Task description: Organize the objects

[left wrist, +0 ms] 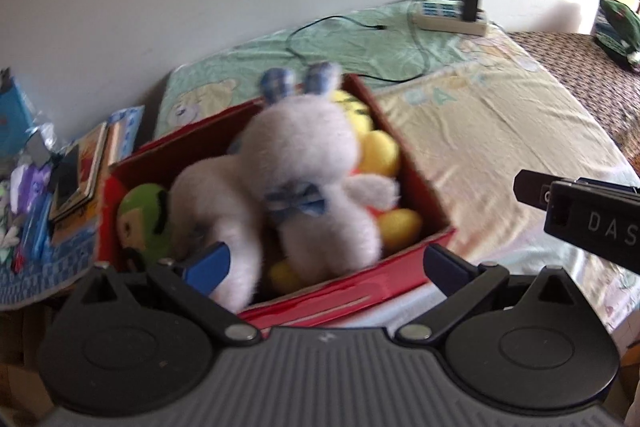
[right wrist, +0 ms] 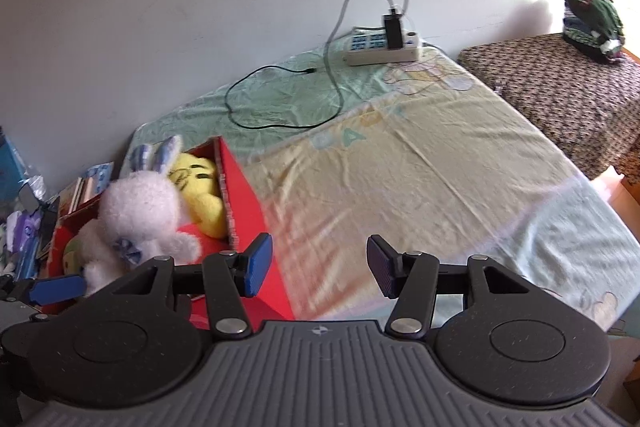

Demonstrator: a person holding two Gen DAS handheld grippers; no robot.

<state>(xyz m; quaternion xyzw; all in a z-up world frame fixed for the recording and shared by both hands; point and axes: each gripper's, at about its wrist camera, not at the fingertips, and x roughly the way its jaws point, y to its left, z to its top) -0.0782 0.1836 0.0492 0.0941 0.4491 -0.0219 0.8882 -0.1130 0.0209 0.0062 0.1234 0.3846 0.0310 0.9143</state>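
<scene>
A red cardboard box [left wrist: 420, 179] stands on the bed and holds several plush toys. A white bunny with blue checked ears [left wrist: 304, 167] lies on top, blurred, with one limb hanging over the box's front edge. Under it are a yellow plush [left wrist: 380, 151] and a green plush [left wrist: 144, 215]. My left gripper [left wrist: 328, 263] is open wide at the box's front, its left pad [left wrist: 208, 265] beside the hanging limb. My right gripper [right wrist: 319, 265] is open and holds nothing, over the bed sheet just right of the box [right wrist: 248, 207]. The bunny [right wrist: 140, 211] also shows there.
A white power strip [right wrist: 382, 47] with a black charger and a loose black cable [right wrist: 280, 99] lies at the bed's far edge by the wall. Books and small items [left wrist: 80, 171] are stacked left of the box. Folded green clothes [right wrist: 592, 15] sit on a brown patterned surface [right wrist: 560, 87] at right.
</scene>
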